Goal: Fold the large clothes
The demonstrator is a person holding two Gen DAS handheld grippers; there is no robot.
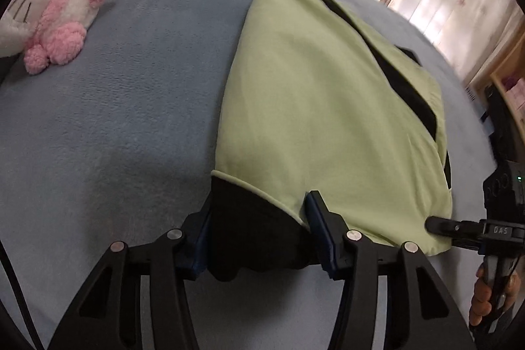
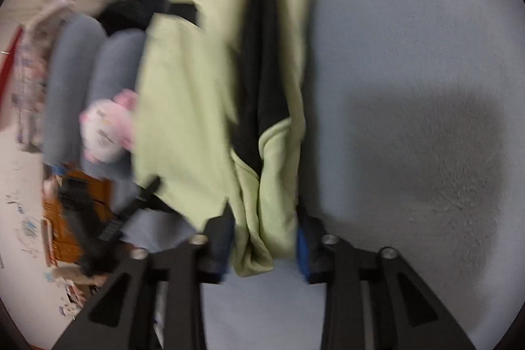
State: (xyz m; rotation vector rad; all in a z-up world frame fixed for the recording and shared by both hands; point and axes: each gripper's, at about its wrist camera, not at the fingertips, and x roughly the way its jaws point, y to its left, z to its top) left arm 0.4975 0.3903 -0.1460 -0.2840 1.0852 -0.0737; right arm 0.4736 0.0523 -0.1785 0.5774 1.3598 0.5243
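While I look along my left gripper (image 1: pixel 259 228), I see a pink and white plush cat (image 1: pixel 55 18) far to the left on the blue blanket (image 1: pixel 131 120), well apart from the clothes. Next comes the big green garment (image 1: pixel 321 120) with black parts, lying folded on the blanket in the middle. My left gripper is at its near corner, and a bunch of the black cloth sits between the two fingers; the fingers stand apart around it, touching it on both sides. Further right, my right gripper (image 1: pixel 436 223) pokes in from the side and touches the near right corner of the garment, and my hand (image 1: pixel 492 294) holds its handle. In my right gripper's (image 2: pixel 265 238) own view, which is blurry, a bunch of the green garment (image 2: pixel 183 107) hangs between the fingers, and I cannot tell if they are squeezing it.
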